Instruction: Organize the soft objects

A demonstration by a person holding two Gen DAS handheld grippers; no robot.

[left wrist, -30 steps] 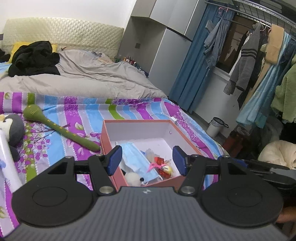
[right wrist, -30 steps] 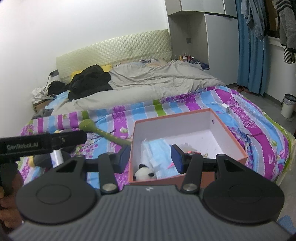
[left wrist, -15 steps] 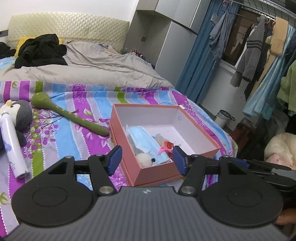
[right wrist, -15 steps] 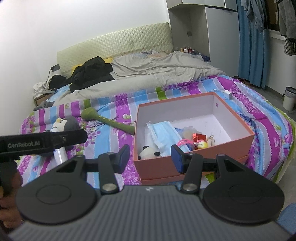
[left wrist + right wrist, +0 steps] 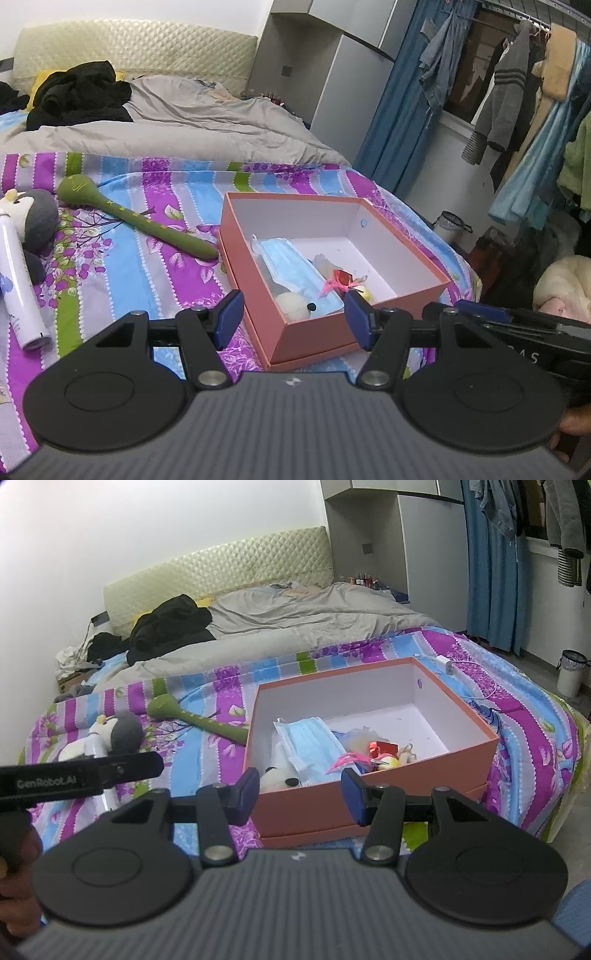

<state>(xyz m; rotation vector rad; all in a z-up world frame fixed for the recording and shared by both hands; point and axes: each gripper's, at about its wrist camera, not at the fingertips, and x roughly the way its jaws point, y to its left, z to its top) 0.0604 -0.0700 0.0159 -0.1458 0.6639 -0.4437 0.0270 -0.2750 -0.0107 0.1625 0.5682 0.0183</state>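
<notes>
An orange box (image 5: 314,339) (image 5: 491,738) with a white inside sits on the striped bedspread. In it lie a blue face mask (image 5: 291,258) (image 5: 314,742), a small panda plush (image 5: 275,777), a red trinket (image 5: 382,747) and a pink piece. Left of the box lie a long green plush (image 5: 147,225) (image 5: 199,720), a grey penguin plush (image 5: 35,218) (image 5: 122,731) and a white spray can (image 5: 18,280). My left gripper (image 5: 291,317) is open and empty, just short of the box's near corner. My right gripper (image 5: 299,794) is open and empty in front of the box's near wall.
Grey duvet (image 5: 184,122) and black clothes (image 5: 77,92) cover the far half of the bed. A white charger and cable (image 5: 445,662) lie behind the box. Hanging clothes (image 5: 517,92), blue curtain and a small bin (image 5: 448,225) stand to the right.
Both grippers have sunk toward the bed, so the box and plush toys now sit higher and show more fully in each view. The jaws kept the same spread.
</notes>
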